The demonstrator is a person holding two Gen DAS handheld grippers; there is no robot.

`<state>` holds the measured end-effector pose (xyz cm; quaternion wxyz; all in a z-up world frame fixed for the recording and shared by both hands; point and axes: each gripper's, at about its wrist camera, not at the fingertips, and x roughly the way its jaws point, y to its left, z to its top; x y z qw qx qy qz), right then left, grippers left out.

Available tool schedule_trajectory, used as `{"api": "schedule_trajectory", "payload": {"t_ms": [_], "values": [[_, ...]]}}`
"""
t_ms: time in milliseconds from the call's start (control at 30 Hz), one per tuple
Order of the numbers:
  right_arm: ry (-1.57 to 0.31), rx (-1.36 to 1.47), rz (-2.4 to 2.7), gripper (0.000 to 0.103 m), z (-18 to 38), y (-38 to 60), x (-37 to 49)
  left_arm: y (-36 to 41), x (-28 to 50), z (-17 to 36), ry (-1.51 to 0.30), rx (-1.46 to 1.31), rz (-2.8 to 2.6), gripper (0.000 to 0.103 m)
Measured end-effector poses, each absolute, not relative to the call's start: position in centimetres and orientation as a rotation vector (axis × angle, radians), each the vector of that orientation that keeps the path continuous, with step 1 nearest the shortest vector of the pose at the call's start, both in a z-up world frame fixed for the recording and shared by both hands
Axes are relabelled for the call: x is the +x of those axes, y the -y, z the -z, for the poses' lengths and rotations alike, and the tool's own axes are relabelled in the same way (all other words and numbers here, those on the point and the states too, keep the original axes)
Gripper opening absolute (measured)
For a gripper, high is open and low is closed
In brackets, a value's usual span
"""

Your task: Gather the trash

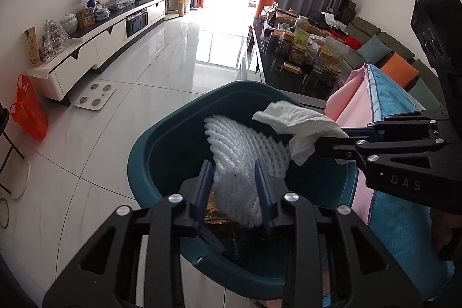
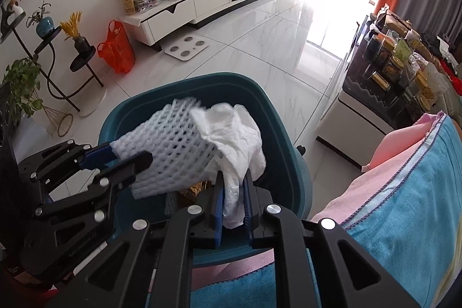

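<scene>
A teal trash bin [image 1: 150, 163] stands on the floor below both grippers; it also shows in the right wrist view [image 2: 283, 140]. My left gripper [image 1: 235, 178] is shut on a white foam net sleeve [image 1: 245, 140] and holds it over the bin's opening. In the right wrist view the left gripper [image 2: 127, 156] grips the foam net [image 2: 170, 146] from the left. My right gripper [image 2: 232, 186] is shut on a crumpled white tissue [image 2: 234, 134] over the bin. In the left wrist view the right gripper [image 1: 332, 139] holds the tissue [image 1: 297, 123] from the right. Gold-coloured trash lies inside the bin.
A pink and blue cloth [image 2: 404, 178] covers a surface right of the bin. A cluttered dark coffee table [image 1: 300, 59] stands beyond. A white TV cabinet [image 1: 95, 45], a bathroom scale [image 1: 95, 94], an orange bag [image 1: 29, 114] and plant stands [image 2: 52, 59] line the left.
</scene>
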<state>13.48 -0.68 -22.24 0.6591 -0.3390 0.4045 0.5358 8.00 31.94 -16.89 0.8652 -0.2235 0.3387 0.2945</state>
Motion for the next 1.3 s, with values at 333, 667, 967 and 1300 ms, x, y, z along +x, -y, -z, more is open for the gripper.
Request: {"api": "schedule_trajectory", "payload": {"t_ms": [333,667,967,1300], "values": [[-0.925,-0.673,-1.239,0.049,20.9,2.2,14.8,-31.7,6.1,15.1,-0.642,-0.483,-0.660,0.066],[-0.841,-0.471,-1.261,0.063,16.3,7.8,16.3,-31.8,1.0,10.0,-0.494,-0.491,-0.737,0.084],[-0.712,-0.361,-1.187,0.082,13.2,14.4,16.8,-27.8,0.8,4.5,-0.390,-0.391,-0.657,0.097],[-0.594,-0.213,-1.037,0.096,11.1,23.9,17.5,-19.8,3.4,-0.3,-0.325,-0.293,-0.488,0.097]]}}
